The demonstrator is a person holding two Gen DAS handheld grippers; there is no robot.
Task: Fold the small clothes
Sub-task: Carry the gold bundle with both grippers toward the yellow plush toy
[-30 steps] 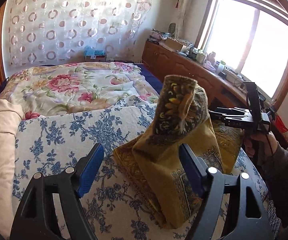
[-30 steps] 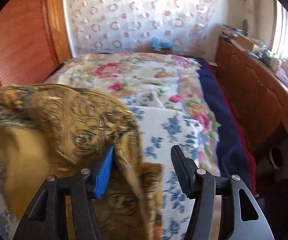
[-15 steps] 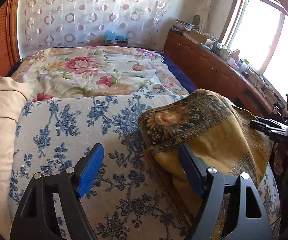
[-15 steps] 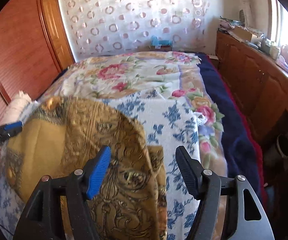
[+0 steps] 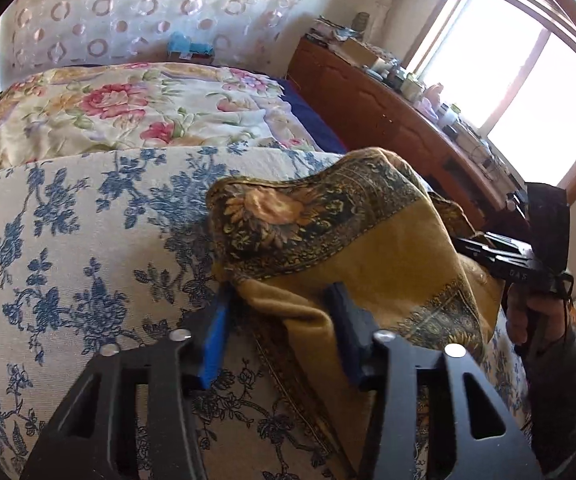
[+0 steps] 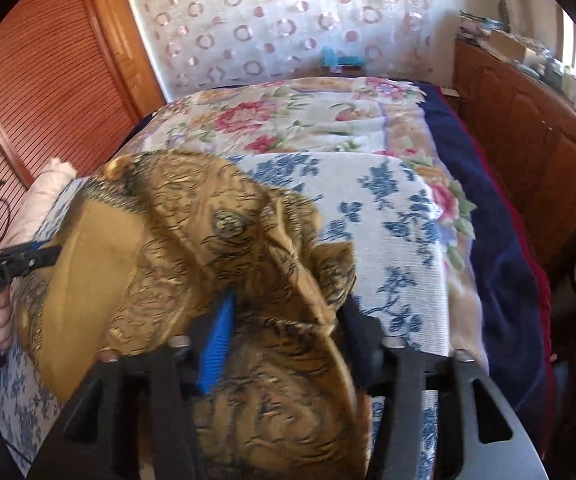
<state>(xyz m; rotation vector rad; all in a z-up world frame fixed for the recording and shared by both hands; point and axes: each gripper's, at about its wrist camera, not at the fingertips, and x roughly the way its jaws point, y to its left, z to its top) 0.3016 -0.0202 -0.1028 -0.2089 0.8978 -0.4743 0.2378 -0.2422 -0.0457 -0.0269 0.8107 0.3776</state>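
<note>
Left wrist view: the mustard patterned cloth (image 5: 368, 248) is being bunched on the blue-flowered cover (image 5: 88, 240) of the bed. A fold of its near edge is being pinched by the left gripper (image 5: 280, 320), whose jaws have just been closing.

Right wrist view: the cloth (image 6: 192, 240) is being clamped by the right gripper (image 6: 288, 320), jaws likewise just closing, fabric draped over both fingers.

A white bedspread printed with blue flowers (image 5: 88, 240) covered the near bed, a cream quilt with pink blossoms (image 5: 136, 108) beyond it, beside a cluttered brown wooden cabinet (image 5: 376, 104).
</note>
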